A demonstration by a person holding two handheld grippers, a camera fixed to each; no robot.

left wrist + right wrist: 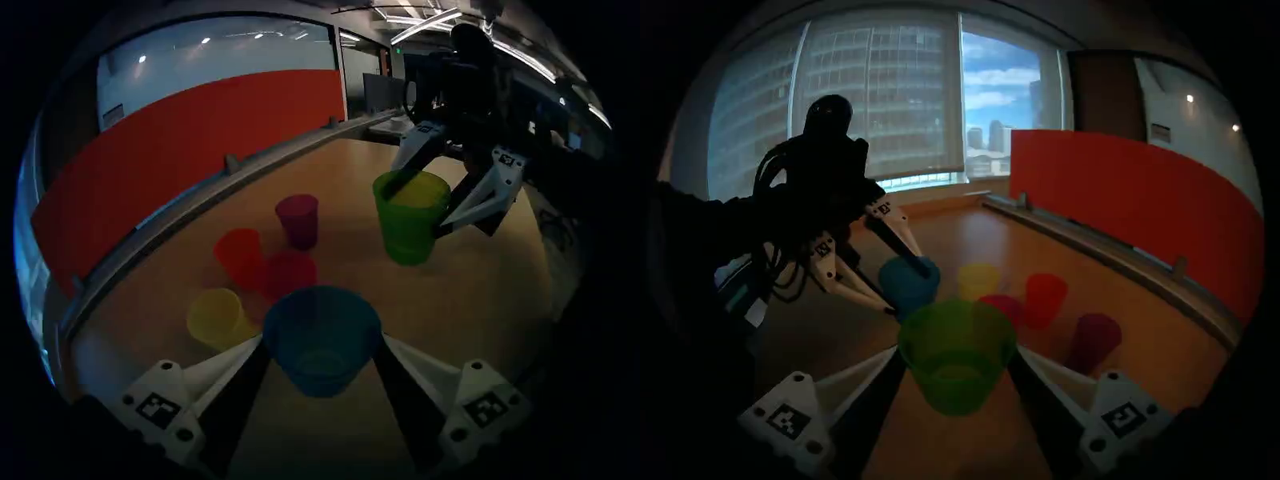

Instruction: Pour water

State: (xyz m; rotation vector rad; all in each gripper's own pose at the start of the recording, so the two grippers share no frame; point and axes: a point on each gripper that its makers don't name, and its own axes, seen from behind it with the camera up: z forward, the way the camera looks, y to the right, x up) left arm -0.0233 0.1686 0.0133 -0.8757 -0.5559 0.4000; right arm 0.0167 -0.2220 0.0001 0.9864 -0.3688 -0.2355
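Observation:
My left gripper (pixel 322 352) is shut on a blue cup (pixel 322 340), held upright above the wooden table (pixel 480 296). Across from it, the right gripper (pixel 436 204) grips a green cup (pixel 410 214), also upright and lifted off the table. In the right gripper view, my right gripper (pixel 958 364) is shut on the green cup (pixel 957 364), and beyond it the left gripper (pixel 900 276) holds the blue cup (pixel 908 286). The two cups are apart. I cannot tell whether either holds water.
On the table between the grippers stand a yellow cup (pixel 216 318), an orange-red cup (pixel 240 256), a red cup (pixel 290 274) and a purple cup (pixel 298 220). A rail (pixel 200 196) and a red wall panel (pixel 184 152) bound the table's far side. Windows (pixel 880 96) lie behind.

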